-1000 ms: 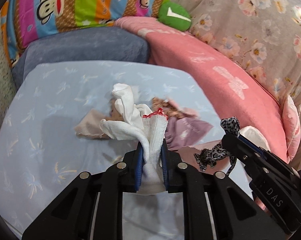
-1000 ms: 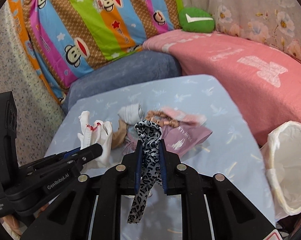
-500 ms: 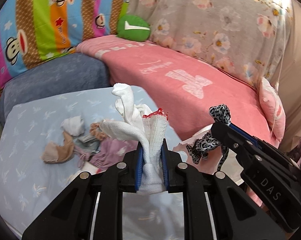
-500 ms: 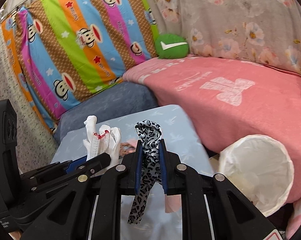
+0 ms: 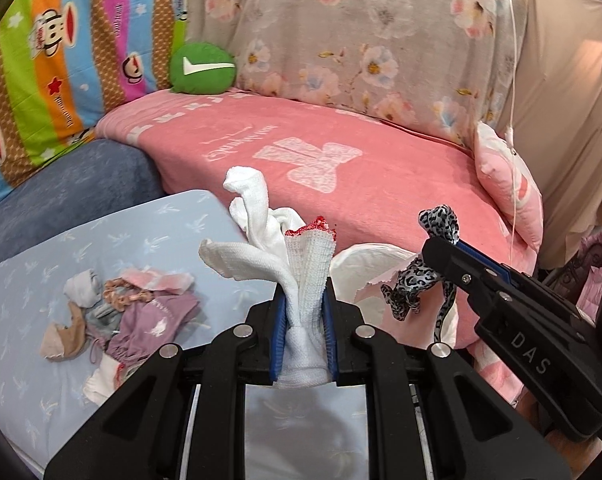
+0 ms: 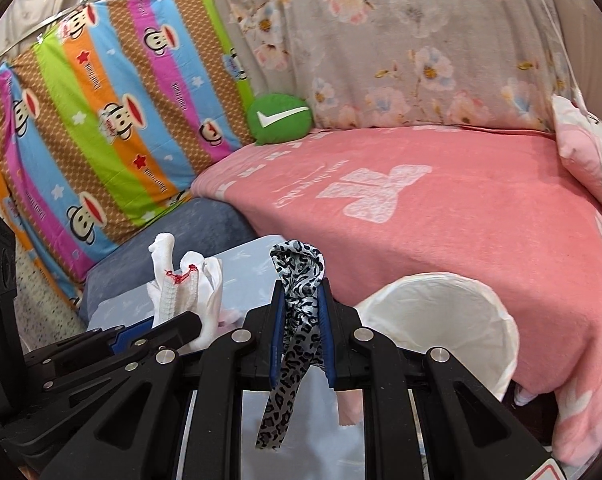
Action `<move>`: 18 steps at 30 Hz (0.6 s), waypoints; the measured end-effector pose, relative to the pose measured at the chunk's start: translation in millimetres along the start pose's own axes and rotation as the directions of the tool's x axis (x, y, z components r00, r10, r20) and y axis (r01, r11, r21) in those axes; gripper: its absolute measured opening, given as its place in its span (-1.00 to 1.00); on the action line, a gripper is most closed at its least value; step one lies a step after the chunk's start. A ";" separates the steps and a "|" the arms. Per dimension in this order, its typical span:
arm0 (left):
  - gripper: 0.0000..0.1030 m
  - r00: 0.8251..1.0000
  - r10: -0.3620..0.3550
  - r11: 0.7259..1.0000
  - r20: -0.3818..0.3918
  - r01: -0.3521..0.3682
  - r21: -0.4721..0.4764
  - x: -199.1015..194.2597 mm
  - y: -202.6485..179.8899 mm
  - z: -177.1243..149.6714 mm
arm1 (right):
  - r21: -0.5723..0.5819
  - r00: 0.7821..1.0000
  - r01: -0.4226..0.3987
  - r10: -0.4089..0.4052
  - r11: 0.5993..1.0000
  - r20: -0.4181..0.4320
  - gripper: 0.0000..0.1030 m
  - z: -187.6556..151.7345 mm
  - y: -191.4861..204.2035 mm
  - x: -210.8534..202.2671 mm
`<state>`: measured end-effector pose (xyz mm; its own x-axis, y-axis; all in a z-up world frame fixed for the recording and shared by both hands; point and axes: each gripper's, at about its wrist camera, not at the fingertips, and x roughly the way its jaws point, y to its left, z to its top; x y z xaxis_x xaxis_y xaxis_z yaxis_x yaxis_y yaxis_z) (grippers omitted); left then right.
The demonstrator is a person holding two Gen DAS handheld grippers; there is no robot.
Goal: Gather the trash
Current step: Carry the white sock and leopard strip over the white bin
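Observation:
My left gripper (image 5: 303, 312) is shut on a white sock with a red-trimmed cuff (image 5: 297, 264) and holds it in the air. My right gripper (image 6: 300, 304) is shut on a leopard-print fabric strip (image 6: 297, 288) with a pink scrap hanging below it. The right gripper also shows in the left wrist view (image 5: 441, 248), to the right of the sock. The white-lined trash bin (image 6: 445, 312) stands just right of and beyond the right gripper; its rim (image 5: 357, 264) shows behind the sock. More scraps (image 5: 141, 308) lie on the light blue table.
A light blue table (image 5: 41, 380) sits at left with a pile of cloth and paper scraps. A pink-covered bed (image 6: 441, 208) lies behind the bin. A green round cushion (image 6: 279, 118) and a striped monkey-print curtain (image 6: 101, 120) are at the back.
Both grippers have swung right, away from the table and toward the bed and bin. The bin has come nearer in the right wrist view. Both holds are unchanged.

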<state>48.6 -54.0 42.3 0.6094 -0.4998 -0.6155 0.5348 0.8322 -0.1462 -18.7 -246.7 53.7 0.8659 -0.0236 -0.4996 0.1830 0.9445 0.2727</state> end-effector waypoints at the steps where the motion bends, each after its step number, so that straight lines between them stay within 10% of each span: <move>1: -0.68 1.000 -0.006 1.000 -0.001 0.006 0.007 1.5 -4.5 1.1 | 0.008 1.000 0.008 -0.008 1.000 0.002 -0.71 0.4 -6.3 -1.5; 18: -0.66 0.994 -0.089 0.991 -0.057 0.094 0.097 38.9 -61.3 14.6 | 0.107 0.994 0.106 -0.107 0.989 0.005 -0.70 0.9 -76.0 -0.2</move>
<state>48.0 -128.0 38.7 0.5247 -0.5573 -0.6435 0.6443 0.7541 -0.1277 -32.3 -318.7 33.8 0.8436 -0.1266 -0.5219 0.3229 0.8960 0.3047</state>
